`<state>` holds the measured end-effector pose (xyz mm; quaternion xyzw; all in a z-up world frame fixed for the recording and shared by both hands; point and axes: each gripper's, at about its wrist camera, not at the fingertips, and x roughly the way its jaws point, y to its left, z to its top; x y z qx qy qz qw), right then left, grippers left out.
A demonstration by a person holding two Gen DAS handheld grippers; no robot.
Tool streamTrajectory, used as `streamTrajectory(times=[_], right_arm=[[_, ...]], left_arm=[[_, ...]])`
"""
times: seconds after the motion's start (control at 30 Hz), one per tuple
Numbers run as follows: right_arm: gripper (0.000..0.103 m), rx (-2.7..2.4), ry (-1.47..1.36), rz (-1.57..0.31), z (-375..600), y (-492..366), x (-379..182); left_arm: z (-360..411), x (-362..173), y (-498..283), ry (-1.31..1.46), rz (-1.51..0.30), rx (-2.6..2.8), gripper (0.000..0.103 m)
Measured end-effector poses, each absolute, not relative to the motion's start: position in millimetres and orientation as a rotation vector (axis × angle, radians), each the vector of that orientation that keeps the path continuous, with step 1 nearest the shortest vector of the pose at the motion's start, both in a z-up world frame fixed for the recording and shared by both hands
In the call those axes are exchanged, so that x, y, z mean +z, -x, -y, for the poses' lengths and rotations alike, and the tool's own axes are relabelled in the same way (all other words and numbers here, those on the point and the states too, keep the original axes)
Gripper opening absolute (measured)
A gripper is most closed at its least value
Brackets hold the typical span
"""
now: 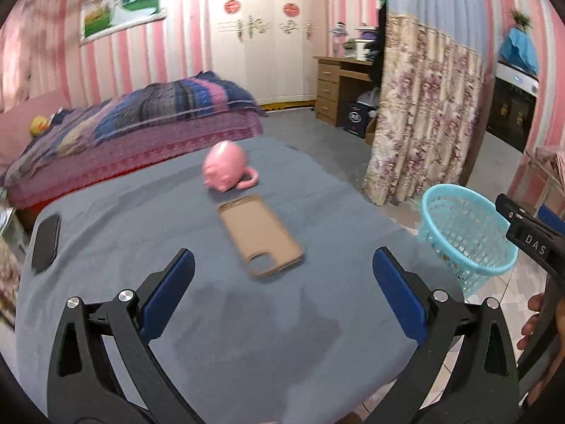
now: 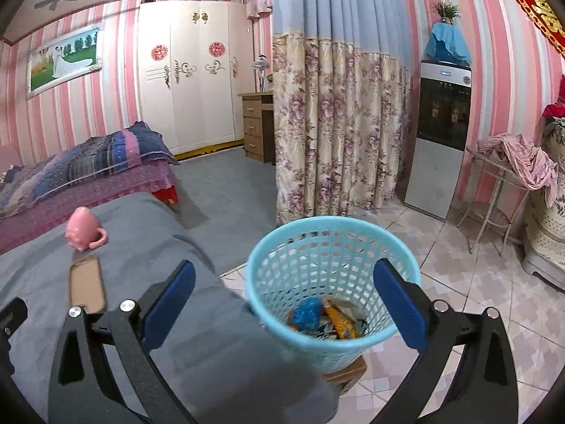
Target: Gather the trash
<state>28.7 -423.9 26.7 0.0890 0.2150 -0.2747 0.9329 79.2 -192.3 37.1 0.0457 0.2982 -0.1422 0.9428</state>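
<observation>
A light blue mesh trash basket (image 2: pixel 332 279) stands just off the table's right edge, also seen in the left wrist view (image 1: pixel 466 236). Inside it lie a blue crumpled wrapper (image 2: pixel 308 314) and orange wrappers (image 2: pixel 340 321). My right gripper (image 2: pixel 282 304) is open and empty, hovering above the basket. My left gripper (image 1: pixel 282 293) is open and empty above the grey table cloth (image 1: pixel 212 318), just short of a tan phone case (image 1: pixel 259 235). The right gripper's body (image 1: pixel 533 243) shows at the right edge of the left wrist view.
A pink mug (image 1: pixel 226 169) lies on its side behind the phone case. A black phone (image 1: pixel 46 238) lies at the table's left edge. A bed (image 1: pixel 123 130), a floral curtain (image 2: pixel 339 123), a water dispenser (image 2: pixel 441 134) and a wire stand (image 2: pixel 501 190) surround the table.
</observation>
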Motion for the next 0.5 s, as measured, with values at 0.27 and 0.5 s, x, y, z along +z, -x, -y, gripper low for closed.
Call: streamTrajectory(times=[0.27,0.5], right_arm=[[0.098,-0.475,-0.175,-0.420,373,-18,30],[0.099,-0.417,-0.117,-0.414,329,-17,25]], left_arm=[[137,41,-59,-0.079,-0.579,-0.206,0.097],[111,36,-52,-0.106,-0.563,-0.205,0.097]])
